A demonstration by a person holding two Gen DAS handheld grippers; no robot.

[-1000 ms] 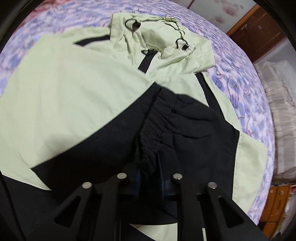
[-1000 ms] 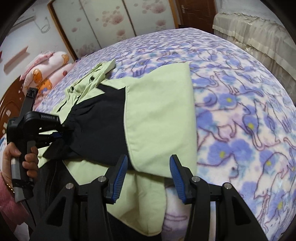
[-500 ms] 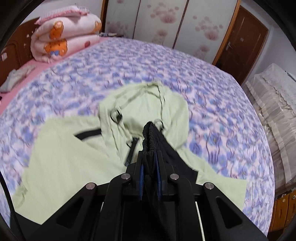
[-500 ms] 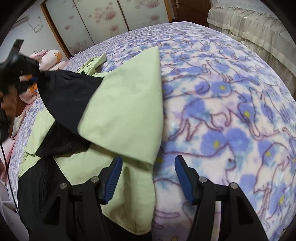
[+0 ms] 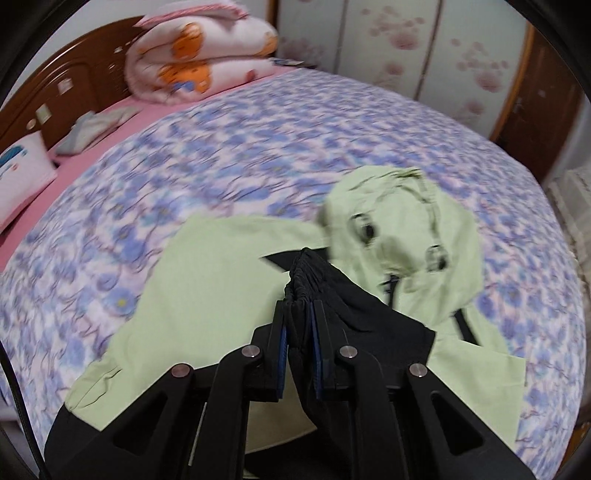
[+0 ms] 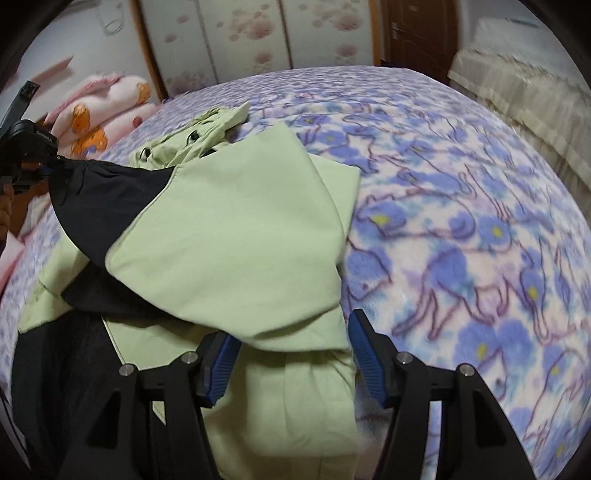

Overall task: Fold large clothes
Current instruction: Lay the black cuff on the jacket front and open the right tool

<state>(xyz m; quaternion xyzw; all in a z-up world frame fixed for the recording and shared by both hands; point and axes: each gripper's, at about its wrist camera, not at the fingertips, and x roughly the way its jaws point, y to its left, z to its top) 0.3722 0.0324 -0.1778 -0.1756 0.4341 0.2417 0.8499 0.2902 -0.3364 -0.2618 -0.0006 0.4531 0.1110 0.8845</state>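
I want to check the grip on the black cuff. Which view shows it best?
The left wrist view: the cuff sits bunched between the left gripper's shut fingers, close up. The right wrist view shows it only small and far off at the left edge, with the sleeve stretching from it.

Purple floral bedspread (image 5: 280,155), folded pink quilt (image 5: 199,62) by wooden headboard (image 5: 77,88), flowered wardrobe doors (image 6: 258,33).
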